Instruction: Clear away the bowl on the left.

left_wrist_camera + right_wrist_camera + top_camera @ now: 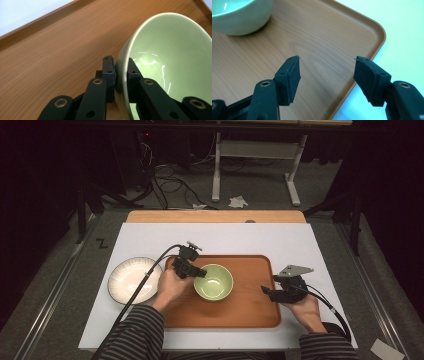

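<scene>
On the wooden tray [250, 310], the green bowl [213, 282] sits with its rim pinched by the left gripper [199, 271], likely for placing; the right gripper [269, 292] waits nearby, jaws wide and empty.

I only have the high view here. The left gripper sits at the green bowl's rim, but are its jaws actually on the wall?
Observer: Yes. In the left gripper view the left gripper is clamped across the green bowl's wall, one jaw outside, one inside.
Operator: Is anything in the bowl?
Observer: No, its inside is bare glaze with light reflections.
Operator: And the right gripper, shut or open?
Observer: The right gripper is open, jaws wide apart with nothing between them, above the wooden tray near its rounded corner.
</scene>
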A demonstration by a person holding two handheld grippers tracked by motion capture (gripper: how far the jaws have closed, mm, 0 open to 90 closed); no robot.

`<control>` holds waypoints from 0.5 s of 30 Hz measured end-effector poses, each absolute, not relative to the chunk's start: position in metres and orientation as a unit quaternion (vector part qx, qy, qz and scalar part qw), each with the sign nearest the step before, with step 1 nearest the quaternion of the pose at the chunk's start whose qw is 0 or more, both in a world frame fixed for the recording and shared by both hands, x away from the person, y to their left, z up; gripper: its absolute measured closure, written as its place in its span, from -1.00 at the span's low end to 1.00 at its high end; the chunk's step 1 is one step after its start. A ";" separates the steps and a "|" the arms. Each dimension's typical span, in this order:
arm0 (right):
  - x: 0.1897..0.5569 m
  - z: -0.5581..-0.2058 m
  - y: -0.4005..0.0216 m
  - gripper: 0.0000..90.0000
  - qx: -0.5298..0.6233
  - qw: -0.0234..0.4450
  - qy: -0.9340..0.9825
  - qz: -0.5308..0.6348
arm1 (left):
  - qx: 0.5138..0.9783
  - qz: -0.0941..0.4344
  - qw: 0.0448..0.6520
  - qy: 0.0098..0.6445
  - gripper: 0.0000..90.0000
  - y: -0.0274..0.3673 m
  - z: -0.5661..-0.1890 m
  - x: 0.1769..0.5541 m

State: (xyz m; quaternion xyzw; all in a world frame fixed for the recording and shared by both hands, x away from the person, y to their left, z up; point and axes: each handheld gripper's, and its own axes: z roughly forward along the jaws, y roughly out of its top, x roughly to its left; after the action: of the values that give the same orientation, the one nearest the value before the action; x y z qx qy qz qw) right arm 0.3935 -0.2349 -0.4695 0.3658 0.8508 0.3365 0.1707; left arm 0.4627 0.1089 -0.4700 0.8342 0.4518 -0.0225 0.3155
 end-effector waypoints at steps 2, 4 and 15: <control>0.393 -0.470 -0.234 -0.12 0.360 0.171 0.852 0.339 | 0.832 -0.023 0.316 0.455 0.83 0.108 -0.471 0.464; 0.393 -0.470 -0.234 -0.12 0.360 0.169 0.854 0.336 | 0.828 -0.028 0.319 0.461 0.83 0.108 -0.474 0.466; 0.393 -0.468 -0.235 -0.13 0.355 0.173 0.849 0.352 | 0.808 -0.020 0.343 0.478 0.83 0.106 -0.481 0.470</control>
State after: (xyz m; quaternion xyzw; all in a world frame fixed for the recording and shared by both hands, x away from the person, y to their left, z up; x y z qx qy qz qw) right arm 0.3930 -0.2346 -0.4679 0.3547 0.8488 0.3520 0.1727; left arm 0.4700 0.1057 -0.4809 0.8084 0.4782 -0.0202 0.3426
